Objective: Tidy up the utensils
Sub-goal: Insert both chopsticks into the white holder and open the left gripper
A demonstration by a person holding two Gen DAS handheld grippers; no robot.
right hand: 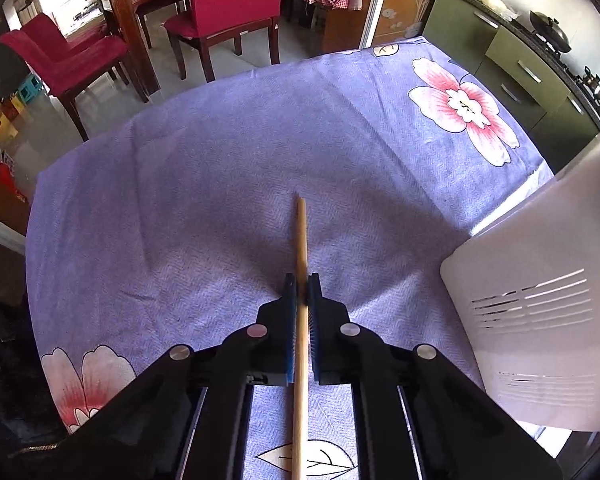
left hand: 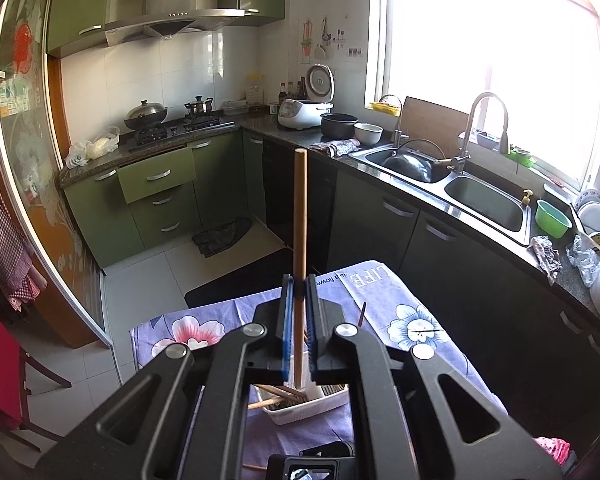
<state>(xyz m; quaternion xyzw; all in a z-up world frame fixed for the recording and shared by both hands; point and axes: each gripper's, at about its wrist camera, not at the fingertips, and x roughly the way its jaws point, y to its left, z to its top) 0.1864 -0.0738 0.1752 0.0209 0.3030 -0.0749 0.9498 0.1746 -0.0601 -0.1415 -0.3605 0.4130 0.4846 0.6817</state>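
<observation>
In the left wrist view my left gripper point(left hand: 299, 286) is shut on a light wooden chopstick point(left hand: 300, 216) that stands up between its blue pads. Under it a white tray point(left hand: 300, 410) holds several more chopsticks on the purple flowered tablecloth point(left hand: 404, 304). A dark chopstick point(left hand: 362, 314) pokes up to the right of the gripper. In the right wrist view my right gripper point(right hand: 301, 286) is shut on another light wooden chopstick point(right hand: 301, 240), which lies along the tablecloth point(right hand: 220, 184) and runs back between the fingers.
A white slotted container point(right hand: 540, 304) stands at the right beside the right gripper. Red chairs point(right hand: 228, 4) and a wooden table stand beyond the cloth's far edge. Green kitchen cabinets point(left hand: 156, 184), a stove and a double sink point(left hand: 452, 184) line the room behind the table.
</observation>
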